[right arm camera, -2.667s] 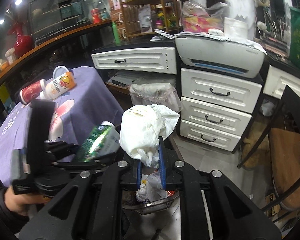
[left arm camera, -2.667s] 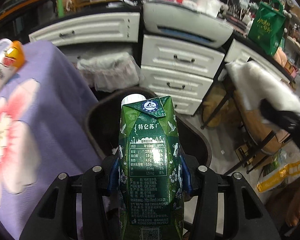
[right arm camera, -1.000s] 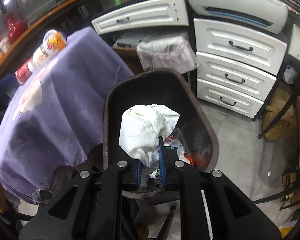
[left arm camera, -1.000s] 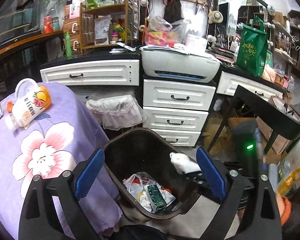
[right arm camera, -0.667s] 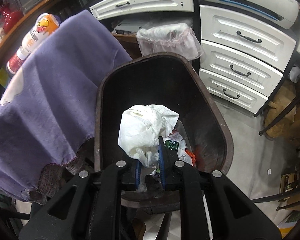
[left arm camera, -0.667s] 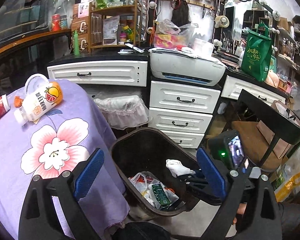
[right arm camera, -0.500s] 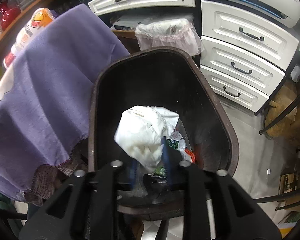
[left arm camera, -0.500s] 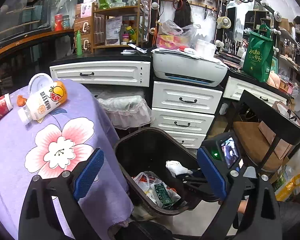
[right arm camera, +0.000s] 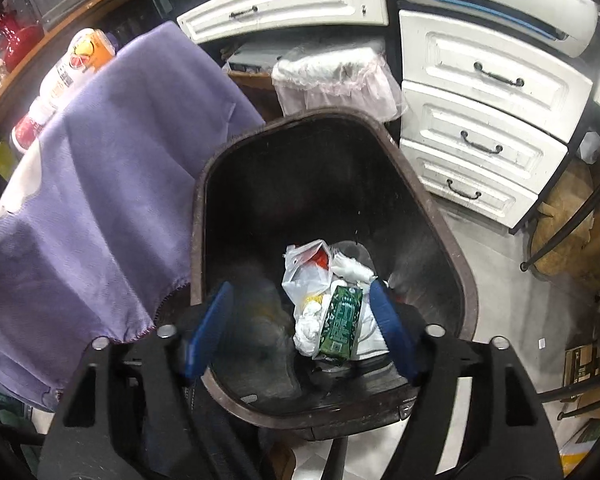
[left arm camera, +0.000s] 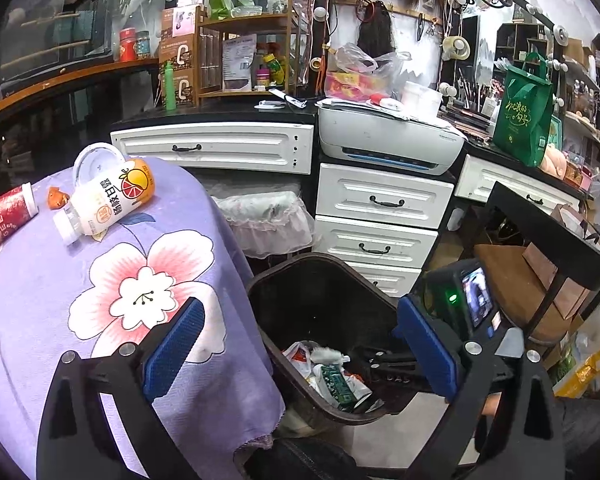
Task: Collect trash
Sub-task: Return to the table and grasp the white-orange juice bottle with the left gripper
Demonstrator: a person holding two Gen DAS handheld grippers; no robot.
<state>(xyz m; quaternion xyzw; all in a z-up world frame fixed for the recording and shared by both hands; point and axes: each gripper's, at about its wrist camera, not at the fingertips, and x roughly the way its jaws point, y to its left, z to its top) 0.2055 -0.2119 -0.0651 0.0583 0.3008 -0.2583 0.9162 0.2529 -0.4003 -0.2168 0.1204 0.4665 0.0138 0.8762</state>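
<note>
On the far left of the left wrist view, a red can (left arm camera: 4, 222) and a white drink bottle (left arm camera: 106, 200) lie on their sides on the purple flowered cloth of the tabletop (left arm camera: 40, 300), with 1 small orange scrap (left arm camera: 57, 197) between them; lying loose and toppled like that, they look like trash not yet collected. The left hand-held gripper (left arm camera: 296, 344) hangs with its blue pads spread about as wide as they go and nothing between them, aimed partly over the cloth edge and partly over the bin, probably because its load is already dropped. Just right of the cloth stands the dark brown trash bin (right arm camera: 198, 216), close against the tabletop so things can be let fall straight in. At its bottom lie a green carton (right arm camera: 340, 322), crumpled white paper (right arm camera: 308, 324) and a plastic bag (right arm camera: 304, 268), piled together. The right hand-held gripper (right arm camera: 302, 330) points steeply down into the bin mouth, its jaws opening and gripping nothing, the wad loose among the heap below them. Farther right are white drawers (right arm camera: 488, 116) and a printer (left arm camera: 388, 140).
</note>
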